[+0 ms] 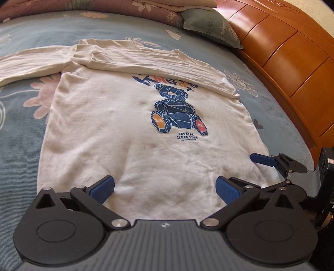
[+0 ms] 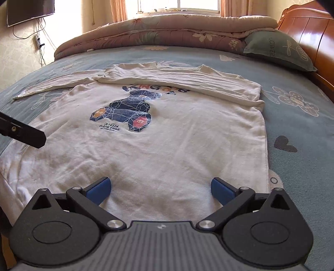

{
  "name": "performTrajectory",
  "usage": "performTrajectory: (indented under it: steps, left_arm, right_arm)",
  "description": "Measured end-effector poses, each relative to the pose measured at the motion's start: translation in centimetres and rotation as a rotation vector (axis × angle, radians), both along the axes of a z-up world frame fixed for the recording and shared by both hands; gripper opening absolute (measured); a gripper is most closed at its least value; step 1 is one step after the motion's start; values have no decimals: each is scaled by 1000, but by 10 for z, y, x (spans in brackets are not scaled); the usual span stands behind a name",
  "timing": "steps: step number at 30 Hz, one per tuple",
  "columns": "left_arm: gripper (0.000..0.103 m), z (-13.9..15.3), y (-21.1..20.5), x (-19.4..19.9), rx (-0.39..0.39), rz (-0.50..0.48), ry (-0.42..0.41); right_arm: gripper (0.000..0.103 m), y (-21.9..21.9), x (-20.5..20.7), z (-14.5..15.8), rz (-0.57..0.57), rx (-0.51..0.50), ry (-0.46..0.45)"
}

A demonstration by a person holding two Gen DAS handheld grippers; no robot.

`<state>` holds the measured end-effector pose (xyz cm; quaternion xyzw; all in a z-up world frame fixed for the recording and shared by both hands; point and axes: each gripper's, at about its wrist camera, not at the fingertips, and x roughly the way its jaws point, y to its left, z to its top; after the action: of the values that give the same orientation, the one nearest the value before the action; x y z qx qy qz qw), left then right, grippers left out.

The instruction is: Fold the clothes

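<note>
A white long-sleeved shirt with a blue geometric bear print lies flat on the bed, hem towards me. One sleeve is folded across the chest and partly covers the lettering. The other sleeve stretches out to the left. My left gripper is open just above the hem, with nothing between its fingers. My right gripper is open over the hem's right part, also holding nothing. In the left wrist view, a blue finger of the right gripper rests at the shirt's right edge.
The bed has a blue flowered sheet. A folded quilt and a green pillow lie at the far end. A wooden headboard runs along the right. A screen hangs on the left wall.
</note>
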<state>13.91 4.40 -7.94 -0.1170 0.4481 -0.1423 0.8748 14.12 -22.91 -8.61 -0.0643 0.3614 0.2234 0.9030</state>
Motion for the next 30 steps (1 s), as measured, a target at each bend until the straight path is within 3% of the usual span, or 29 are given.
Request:
performTrajectory:
  steps: [6,22,26,30]
  left_arm:
    - [102,-11,-2,-11,-1,43,-35]
    - [102,-10,-5,-15,-17,33,-22]
    - [102,-10,-7,-16,-9,34,-25]
    - [102,-10,-7,-17,-3,33,-31]
  right_arm:
    - [103,0,-1,-1,-15,6,-8]
    - [103,0,0,-1,-44,27,-8]
    - [103,-4,2,0,-61,77,7]
    - [103,-20,8,3,-96,204,48]
